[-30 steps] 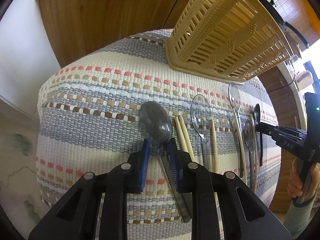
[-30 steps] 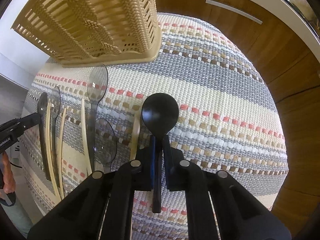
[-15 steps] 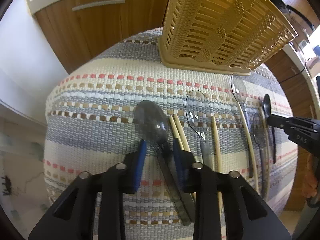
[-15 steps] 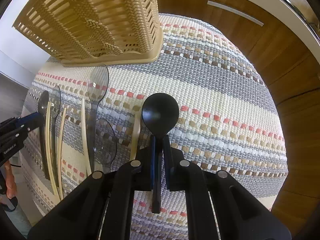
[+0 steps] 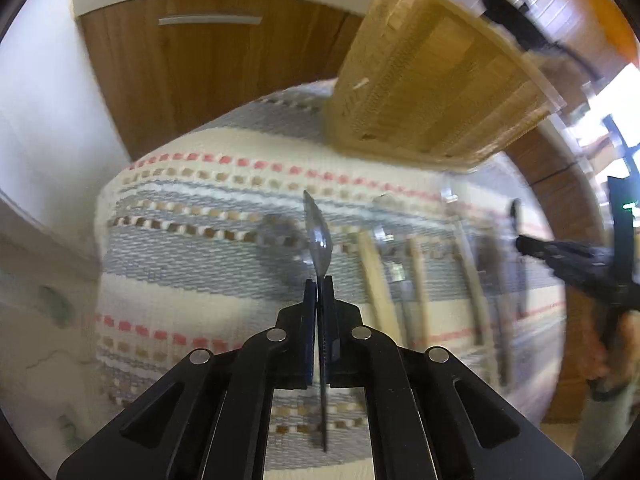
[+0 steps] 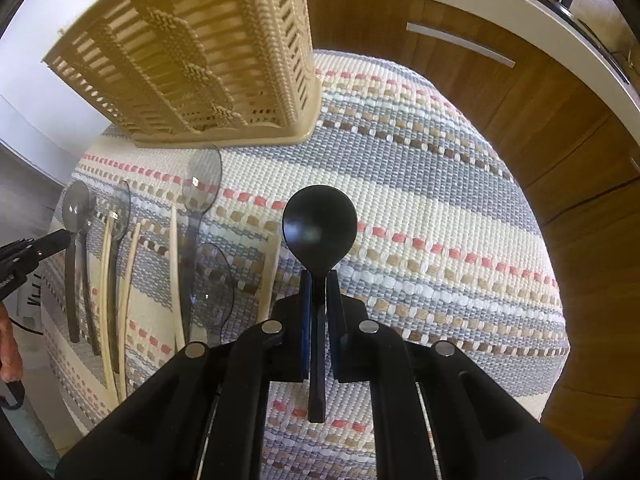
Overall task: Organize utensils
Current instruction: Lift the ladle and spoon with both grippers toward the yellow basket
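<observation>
My left gripper (image 5: 319,280) is shut on a smoky grey plastic spoon (image 5: 318,232), held edge-on and lifted above the striped woven mat (image 5: 192,280). My right gripper (image 6: 319,276) is shut on the handle of a black plastic spoon (image 6: 319,228), bowl pointing forward, above the mat (image 6: 440,240). A beige slotted utensil basket (image 6: 200,60) stands at the far edge of the mat; it also shows blurred in the left wrist view (image 5: 432,92). Several clear spoons (image 6: 200,184) and pale chopsticks (image 6: 174,264) lie in a row on the mat to the left of the black spoon.
Wooden cabinet doors (image 6: 500,92) with a metal handle stand behind the mat. The left gripper's tip (image 6: 36,248) shows at the left edge of the right wrist view, near a grey spoon (image 6: 76,208). The right gripper (image 5: 568,256) shows at the right of the left wrist view.
My left gripper closed on the grey spoon and lifted it off the mat, turning it edge-on; the view is blurred by motion. My right gripper kept hold of the black spoon, barely moving.
</observation>
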### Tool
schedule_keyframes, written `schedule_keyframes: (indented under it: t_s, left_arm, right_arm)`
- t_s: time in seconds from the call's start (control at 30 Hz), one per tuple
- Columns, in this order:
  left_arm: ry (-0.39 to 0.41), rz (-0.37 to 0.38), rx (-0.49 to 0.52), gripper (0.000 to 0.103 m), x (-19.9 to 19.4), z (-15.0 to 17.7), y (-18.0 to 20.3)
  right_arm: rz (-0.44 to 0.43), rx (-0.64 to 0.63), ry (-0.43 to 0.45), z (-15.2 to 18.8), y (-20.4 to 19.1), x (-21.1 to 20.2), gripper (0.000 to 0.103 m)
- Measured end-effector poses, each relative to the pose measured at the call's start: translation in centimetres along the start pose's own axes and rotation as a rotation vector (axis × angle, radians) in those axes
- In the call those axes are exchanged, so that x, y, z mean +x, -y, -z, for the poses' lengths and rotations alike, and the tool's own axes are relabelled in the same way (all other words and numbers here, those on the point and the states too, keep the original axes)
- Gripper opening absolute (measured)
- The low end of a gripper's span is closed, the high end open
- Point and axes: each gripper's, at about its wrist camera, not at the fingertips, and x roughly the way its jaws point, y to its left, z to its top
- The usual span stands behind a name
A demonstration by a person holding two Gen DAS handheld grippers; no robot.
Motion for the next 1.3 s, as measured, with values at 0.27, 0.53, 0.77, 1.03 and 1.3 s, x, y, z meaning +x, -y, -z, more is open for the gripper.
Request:
schedule_keyframes:
  t_s: [0.27, 0.53, 0.77, 1.03, 1.3]
  left_arm:
    - [-0.040, -0.057, -0.005, 0.003, -0.6, 0.7, -3.2]
    - [-0.073, -0.103, 0.032, 0.033, -0.4, 0.8, -2.7]
    - [-0.083, -0.251, 0.087, 0.017, 1.2, 1.0, -0.8]
    - [0.034, -0.181, 0.044, 0.009, -1.0, 1.7, -0.9]
    - [0.306, -0.132, 0.113, 0.009, -8.2, 1.4, 3.0]
  right_arm:
    - [-0.013, 0.010, -0.022, 0.8, -0.1, 0.6, 0.006]
    - [-0.038, 0.013, -0.040, 0.4, 0.0, 0.9, 0.006]
    - [-0.021, -0.017, -0.049, 0.2, -1.6, 1.1, 0.006]
    - [-0.029, -0.026, 0.025, 1.1, -2.4, -1.3, 0.006]
    - [-0.132, -0.038, 0.216, 2.3, -2.6, -7.2, 0.006]
